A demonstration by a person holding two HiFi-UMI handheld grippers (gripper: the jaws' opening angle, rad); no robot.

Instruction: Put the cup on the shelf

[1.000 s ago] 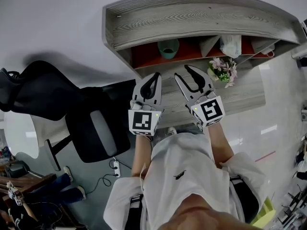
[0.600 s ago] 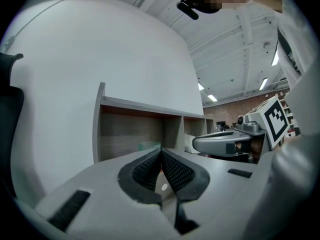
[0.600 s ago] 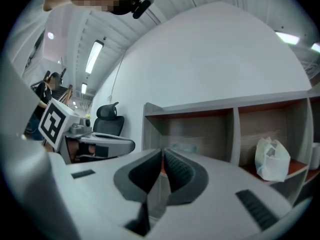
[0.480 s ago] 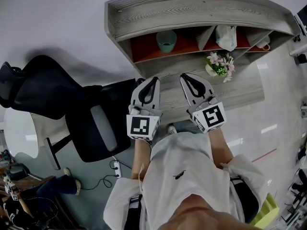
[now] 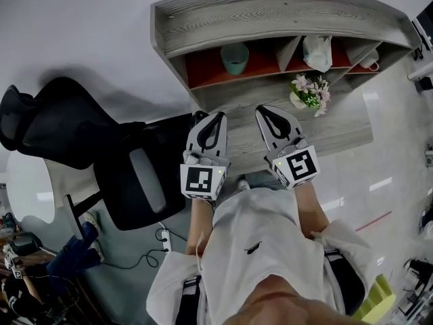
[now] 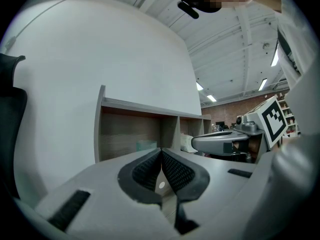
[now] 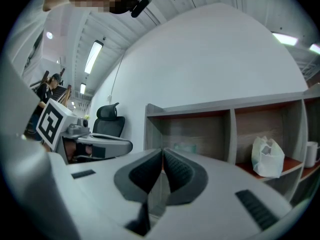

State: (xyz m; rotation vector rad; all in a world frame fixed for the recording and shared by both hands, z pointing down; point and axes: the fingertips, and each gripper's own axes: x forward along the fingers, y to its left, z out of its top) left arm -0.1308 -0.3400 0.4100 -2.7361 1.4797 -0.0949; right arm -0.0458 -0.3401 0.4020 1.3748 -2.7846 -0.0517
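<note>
— Head view: our shelf (image 5: 270, 19) spans the desk's (image 5: 338, 131) far edge, and we hold both grippers level over its near edge.
— Our left gripper (image 5: 218, 117) and right gripper (image 5: 264, 111) are clenched on nothing.
— The cup (image 5: 235, 57) stands upright in the shelf's leftmost bay, ahead of both, nearer our left. We judge it placed.

cup (image 7: 185, 147) mostly hidden behind jaws in both gripper views; white mug (image 7: 313, 154) clipped at right gripper view's edge.
</note>
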